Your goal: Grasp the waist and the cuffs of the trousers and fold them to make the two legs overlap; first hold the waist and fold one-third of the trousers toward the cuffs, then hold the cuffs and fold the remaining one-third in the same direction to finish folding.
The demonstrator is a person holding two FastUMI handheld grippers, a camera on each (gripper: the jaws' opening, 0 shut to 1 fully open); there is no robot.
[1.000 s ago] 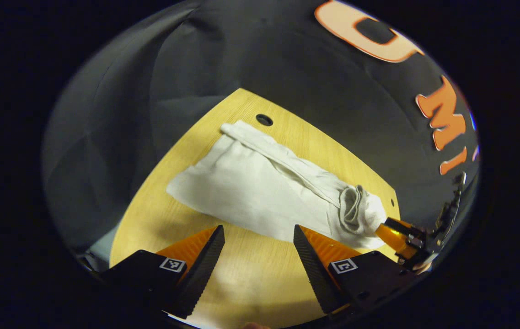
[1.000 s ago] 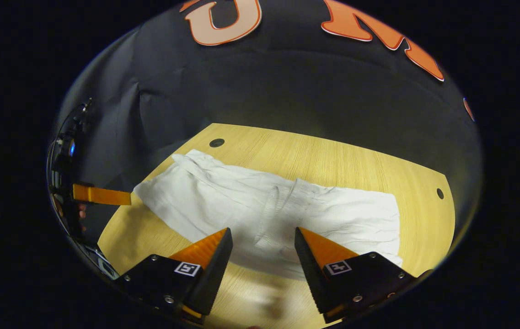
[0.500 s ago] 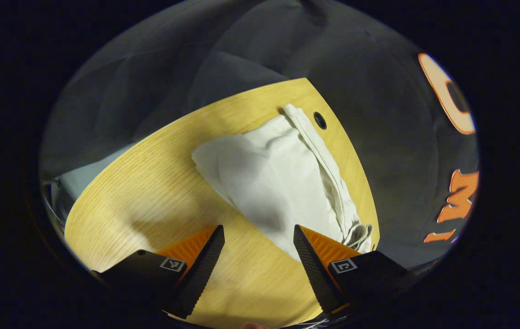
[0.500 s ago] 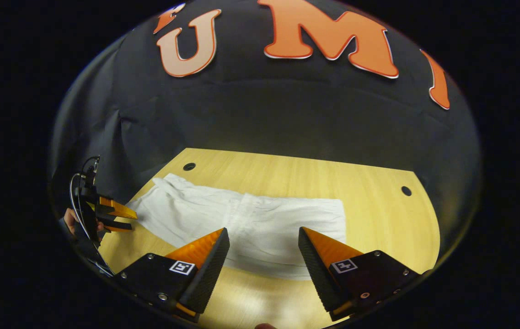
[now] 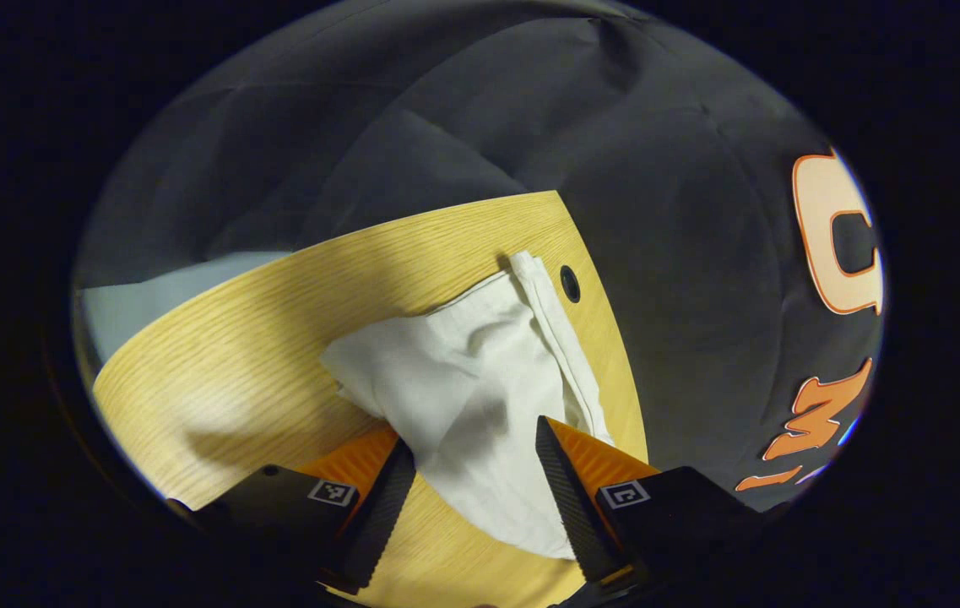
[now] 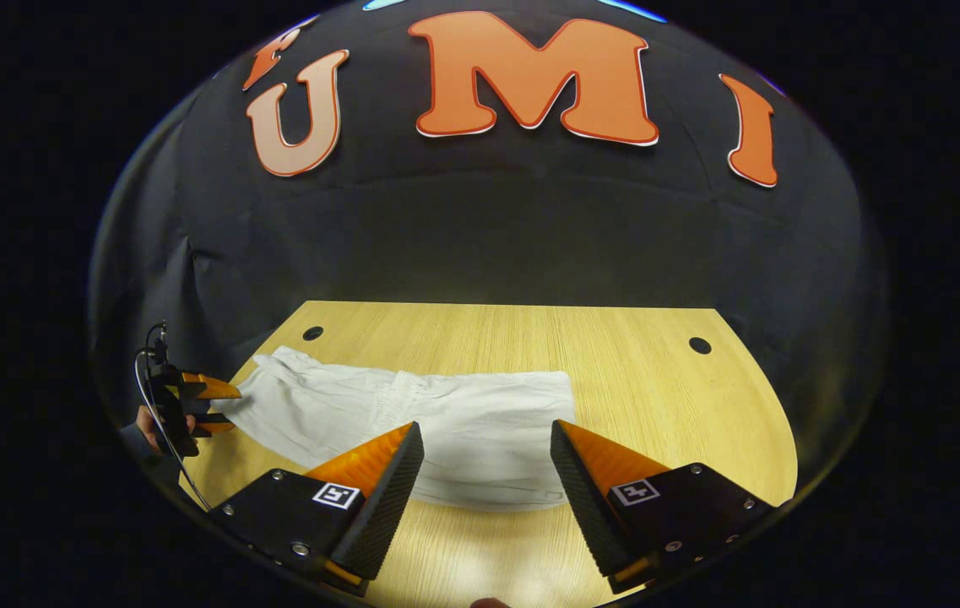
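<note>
trousers: one white pair lay flat on the wooden table, long axis across the right gripper view.
left gripper: jaws apart, straddling the near cloth end, nearer arm; also seen at the trousers' left end.
right gripper: fingers spread, hovering over the middle.
count: one pair of trousers, two grippers, two table holes.

Left gripper: wedge-shaped fingers with ribbed inner faces, black blocky bases, each with a small square black-and-white marker tag. Right gripper: same build, silver screws on the bases. Far-off left unit trails a thin black cable.
</note>
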